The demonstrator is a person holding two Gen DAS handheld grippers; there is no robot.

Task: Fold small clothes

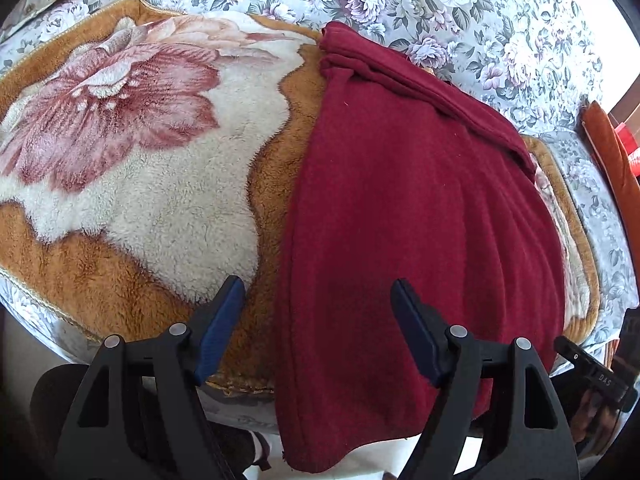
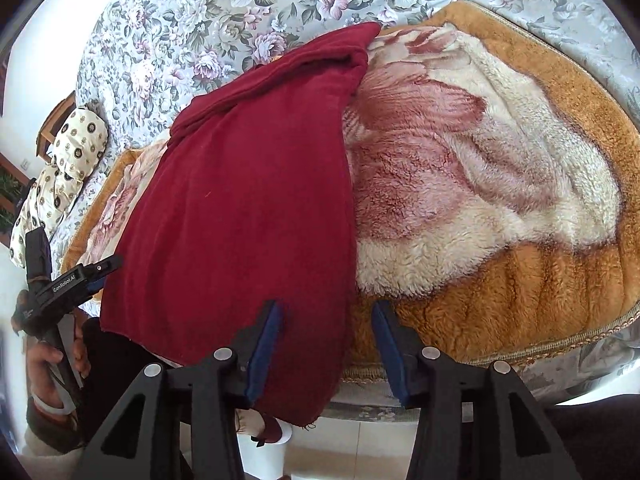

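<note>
- While I hold both tools low over the bed edge, my left gripper (image 1: pixel 318 308) has its jaws spread wide, nothing clamped; the garment's left hem runs between them, pads not pressing.
- My right gripper (image 2: pixel 326 330) is partly open, gripping nothing; the garment's right hem sits between its jaws, left pad (image 2: pixel 266 354) over the cloth.
- One dark red garment (image 1: pixel 404 208), folded into a long band, long axis running from the near bed edge away toward the far side; near end hangs over the edge, far end shows stacked folds.
- It lies on one fleece blanket (image 1: pixel 132 200), tan with a big pink flower.
- One floral bedsheet (image 1: pixel 460 12) under and beyond the blanket.
- Right view also shows my left hand (image 2: pixel 52 364) holding the other tool, plus one dotted pillow (image 2: pixel 76 140) farther left.
</note>
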